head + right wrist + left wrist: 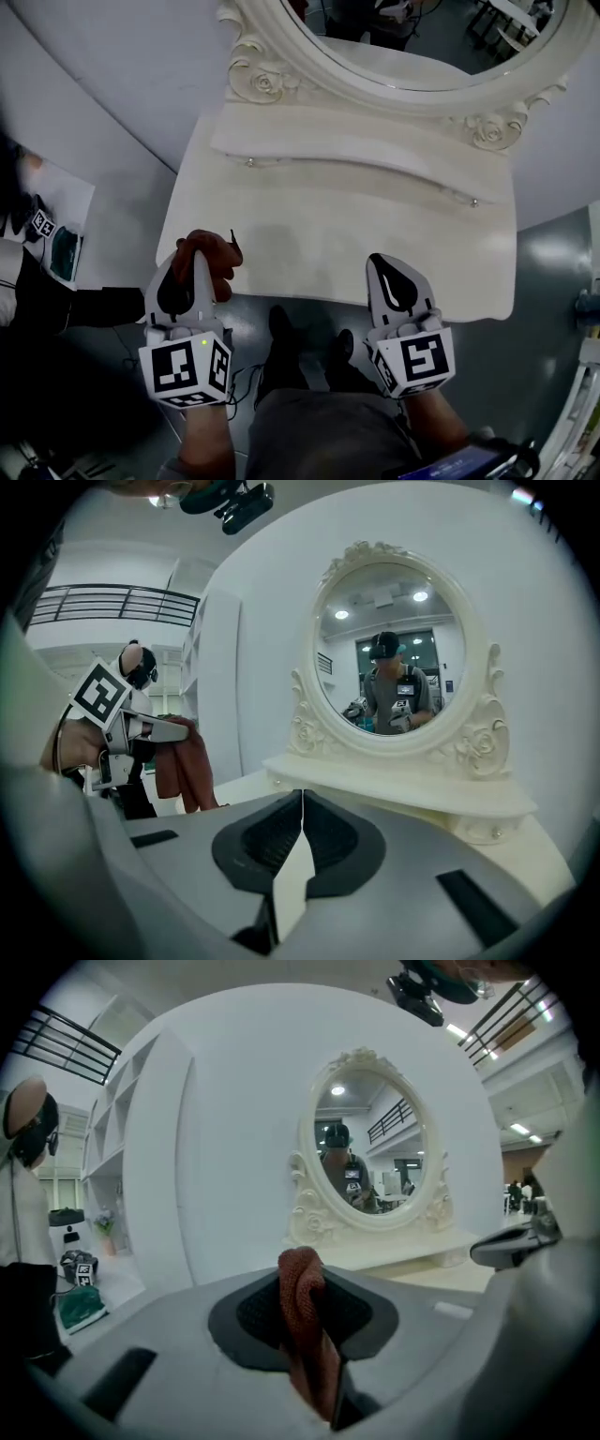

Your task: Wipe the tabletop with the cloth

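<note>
Your left tongs (305, 1302), nearest the lens, are pinched on a rust-red cloth (302, 1283). In the left gripper view its folded bulge stands up between the dark pads, and its tail runs down through the closed gap. In the head view these tongs sit at the front left corner of the table (375, 220), with the cloth bunched at their tips over that corner; whether it touches the surface you cannot tell. In the right gripper view the cloth hangs in loose folds below the left tongs.

Your right tongs (302, 803) are pressed together with nothing between them, the pads meeting along one thin seam. In the head view they hover at the table's front edge, right of centre and well apart from the left pair.

Beyond both, a cream raised shelf (356, 150) spans the back of the table and carries an oval mirror (398, 663) in a carved rose frame. Behind the mirror rises a curved white wall (234, 1101).
</note>
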Demonstrator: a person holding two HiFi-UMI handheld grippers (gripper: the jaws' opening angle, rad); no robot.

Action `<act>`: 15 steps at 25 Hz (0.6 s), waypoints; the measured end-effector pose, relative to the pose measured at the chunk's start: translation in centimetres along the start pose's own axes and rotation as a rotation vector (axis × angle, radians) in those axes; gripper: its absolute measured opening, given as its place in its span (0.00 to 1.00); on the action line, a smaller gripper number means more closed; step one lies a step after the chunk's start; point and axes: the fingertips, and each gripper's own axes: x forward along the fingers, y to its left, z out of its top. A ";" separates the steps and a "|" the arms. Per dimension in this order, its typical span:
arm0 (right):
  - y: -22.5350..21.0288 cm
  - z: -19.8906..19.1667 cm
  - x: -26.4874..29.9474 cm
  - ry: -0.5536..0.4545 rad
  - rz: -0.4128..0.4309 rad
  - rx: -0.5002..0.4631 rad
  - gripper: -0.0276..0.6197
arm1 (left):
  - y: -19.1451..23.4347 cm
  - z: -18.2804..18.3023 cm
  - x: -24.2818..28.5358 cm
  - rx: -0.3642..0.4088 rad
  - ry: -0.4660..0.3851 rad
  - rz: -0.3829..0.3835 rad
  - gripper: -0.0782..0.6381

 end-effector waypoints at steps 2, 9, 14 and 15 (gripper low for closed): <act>-1.9 -0.7 -1.7 0.010 -0.029 0.009 0.07 | -3.2 0.1 0.4 0.004 0.000 -0.048 0.22; -8.1 -3.1 -6.5 0.027 -0.118 0.038 0.07 | -12.7 -0.3 1.7 0.008 0.006 -0.171 0.22; -11.4 -5.1 -9.1 0.048 -0.175 0.053 0.07 | -18.4 -1.0 2.4 0.019 0.008 -0.249 0.22; -11.9 -5.4 -9.6 0.053 -0.183 0.054 0.07 | -19.4 -1.2 2.6 0.020 0.011 -0.264 0.22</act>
